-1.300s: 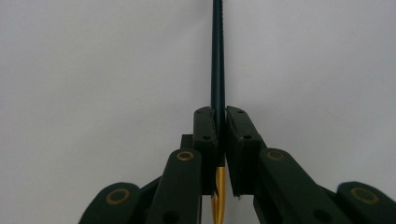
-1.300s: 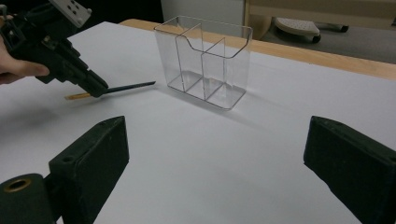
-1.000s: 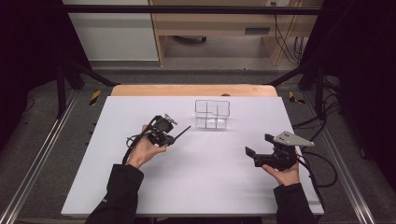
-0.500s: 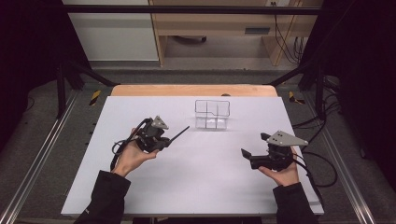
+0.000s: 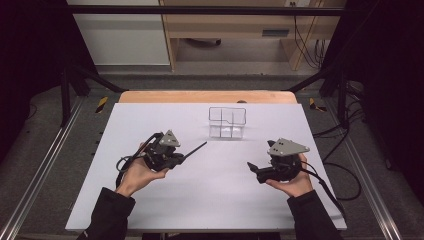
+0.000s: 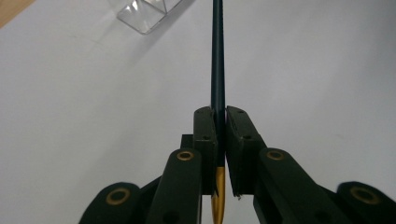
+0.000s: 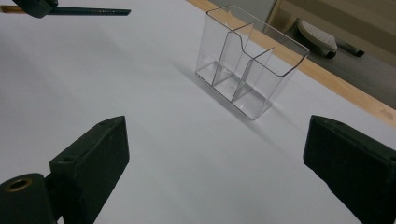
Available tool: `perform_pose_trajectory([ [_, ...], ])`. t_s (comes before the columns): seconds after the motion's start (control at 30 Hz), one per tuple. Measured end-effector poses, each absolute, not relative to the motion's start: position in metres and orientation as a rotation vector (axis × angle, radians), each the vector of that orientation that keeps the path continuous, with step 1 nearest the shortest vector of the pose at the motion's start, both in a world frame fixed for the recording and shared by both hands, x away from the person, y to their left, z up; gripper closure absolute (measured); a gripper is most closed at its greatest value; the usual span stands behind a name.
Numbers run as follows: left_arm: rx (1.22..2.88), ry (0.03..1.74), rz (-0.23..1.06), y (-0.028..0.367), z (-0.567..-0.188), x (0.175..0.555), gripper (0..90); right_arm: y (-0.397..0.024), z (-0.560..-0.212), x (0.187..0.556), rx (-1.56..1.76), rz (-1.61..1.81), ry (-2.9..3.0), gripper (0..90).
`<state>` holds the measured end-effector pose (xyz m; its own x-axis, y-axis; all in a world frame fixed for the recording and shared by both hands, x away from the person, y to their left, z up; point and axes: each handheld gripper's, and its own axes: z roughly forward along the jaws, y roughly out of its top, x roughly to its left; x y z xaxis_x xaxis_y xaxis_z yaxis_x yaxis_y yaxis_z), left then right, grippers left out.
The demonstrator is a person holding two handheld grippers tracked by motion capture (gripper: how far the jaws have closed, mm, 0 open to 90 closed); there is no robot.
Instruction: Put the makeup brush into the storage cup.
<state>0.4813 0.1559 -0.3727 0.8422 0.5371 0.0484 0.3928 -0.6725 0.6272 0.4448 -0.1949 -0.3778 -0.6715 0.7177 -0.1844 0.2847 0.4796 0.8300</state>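
Jaws of the left gripper clamp a dark pencil above mid-bench; those of the right gripper gape wide, empty. Likely goal, the clear divided holder near the far edge, looks empty, so placing remains.

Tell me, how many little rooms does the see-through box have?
3. The clear box has one long compartment along the side nearer the wooden table edge and two smaller ones side by side along the other side. All look empty.
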Motion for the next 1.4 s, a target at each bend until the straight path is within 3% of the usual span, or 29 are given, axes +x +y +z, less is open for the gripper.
perform_pose_trajectory([
  [0.8, 2.411, 0.475, 0.211, 0.12, -0.362, 0.47, 82.3, -0.145, -0.369, 0.441, 0.452, 0.862, 2.402, 8.6],
  [1.4, 2.435, 0.372, 0.153, 0.099, -0.361, 0.464, 82.3, -0.131, -0.371, 0.433, 0.267, 0.839, 2.432, 11.2],
])
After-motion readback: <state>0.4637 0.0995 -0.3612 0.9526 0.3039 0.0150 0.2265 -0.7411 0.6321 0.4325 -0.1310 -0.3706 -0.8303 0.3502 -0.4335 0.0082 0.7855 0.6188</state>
